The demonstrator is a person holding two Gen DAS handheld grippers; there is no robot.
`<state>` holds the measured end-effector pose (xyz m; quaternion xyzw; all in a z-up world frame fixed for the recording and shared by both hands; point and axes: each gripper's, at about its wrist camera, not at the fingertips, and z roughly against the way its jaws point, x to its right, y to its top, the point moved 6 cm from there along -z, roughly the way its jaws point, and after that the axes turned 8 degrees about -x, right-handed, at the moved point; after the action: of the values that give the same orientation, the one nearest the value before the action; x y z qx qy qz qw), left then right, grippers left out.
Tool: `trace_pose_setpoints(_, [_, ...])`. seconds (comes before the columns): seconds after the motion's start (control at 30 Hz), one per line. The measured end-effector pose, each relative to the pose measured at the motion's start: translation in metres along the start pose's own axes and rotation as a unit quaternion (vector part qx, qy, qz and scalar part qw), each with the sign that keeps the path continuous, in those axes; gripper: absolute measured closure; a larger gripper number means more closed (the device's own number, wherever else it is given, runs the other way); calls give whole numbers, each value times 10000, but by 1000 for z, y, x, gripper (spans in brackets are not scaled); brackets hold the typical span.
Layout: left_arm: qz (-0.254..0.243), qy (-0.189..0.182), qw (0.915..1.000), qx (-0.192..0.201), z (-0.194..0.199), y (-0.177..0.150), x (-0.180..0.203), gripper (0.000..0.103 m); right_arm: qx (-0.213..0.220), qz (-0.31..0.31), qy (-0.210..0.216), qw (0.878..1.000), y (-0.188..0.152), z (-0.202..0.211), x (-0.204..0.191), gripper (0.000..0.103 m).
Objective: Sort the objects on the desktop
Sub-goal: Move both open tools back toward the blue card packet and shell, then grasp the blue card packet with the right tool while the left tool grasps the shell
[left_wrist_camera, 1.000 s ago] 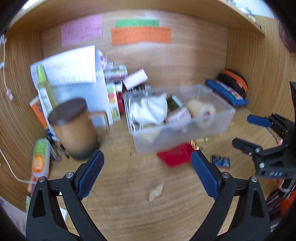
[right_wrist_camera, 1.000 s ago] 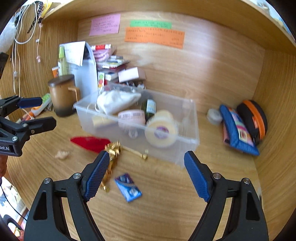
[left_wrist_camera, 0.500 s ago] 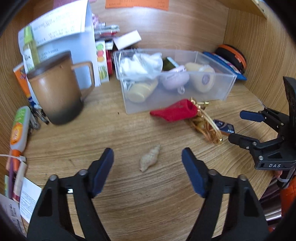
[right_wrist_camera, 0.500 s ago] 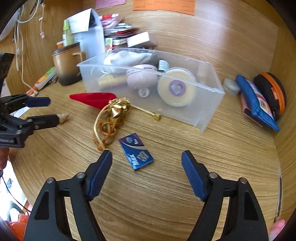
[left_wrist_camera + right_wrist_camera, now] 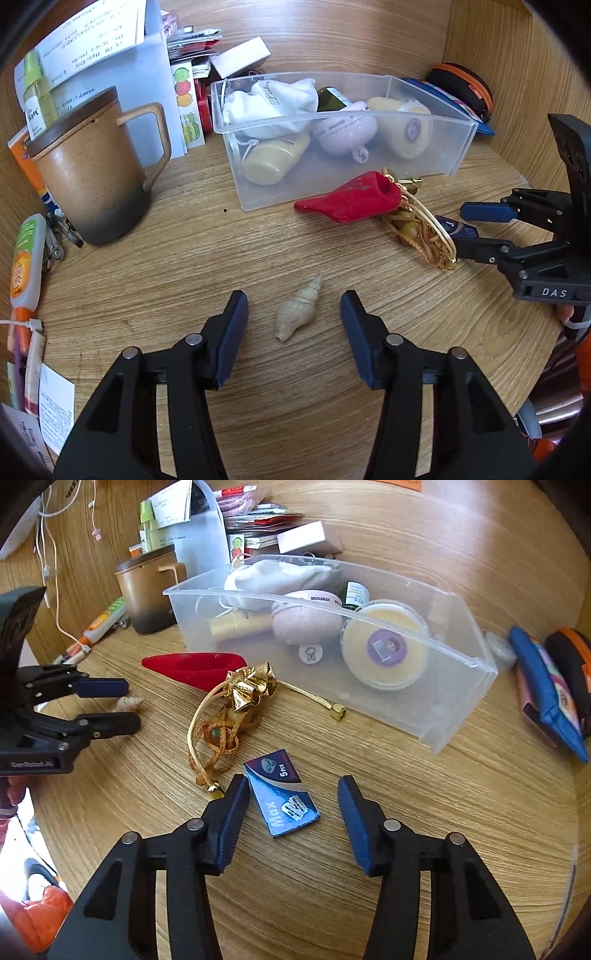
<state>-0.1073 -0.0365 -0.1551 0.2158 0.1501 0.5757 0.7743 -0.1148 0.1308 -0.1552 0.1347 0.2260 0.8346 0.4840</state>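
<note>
Wooden worktop (image 5: 184, 266) carrying the desk clutter, seen from both wrist views. Clear bin (image 5: 461, 147), toward the back, holds a white pouch (image 5: 273, 99), a pink case (image 5: 345, 131), a yellow tub (image 5: 386, 648) and a cream bottle (image 5: 269, 162). Brown mug (image 5: 88, 177) stands left of the bin, lidded, handle toward it. Red pouch (image 5: 351, 201) lies flat just in front of the bin, with a gold cord (image 5: 214, 731) and its bow (image 5: 251, 686) trailing from its mouth. Left hand-held gripper (image 5: 293, 332): jaws closing, pads on either side of the shell (image 5: 297, 314) and clear of it; the shell lies on the worktop between them, tip pointing away. Right hand-held gripper (image 5: 291, 812): jaws closing around the blue packet (image 5: 282, 792), which lies flat on the worktop beside the cord's end; the left pad is at or just beside the packet's edge, the right pad apart from it.
</note>
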Motion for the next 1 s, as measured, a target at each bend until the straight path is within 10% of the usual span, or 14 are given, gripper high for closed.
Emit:
trace_pose_setpoints(0.47, [-178, 31, 9998, 69, -1, 3, 8, 82, 74, 233, 199, 9995, 0, 1, -12, 78])
trace_pose_setpoints(1.0, [93, 83, 9996, 234, 13, 0, 5, 82, 239, -54, 172, 9996, 2, 25, -2, 79])
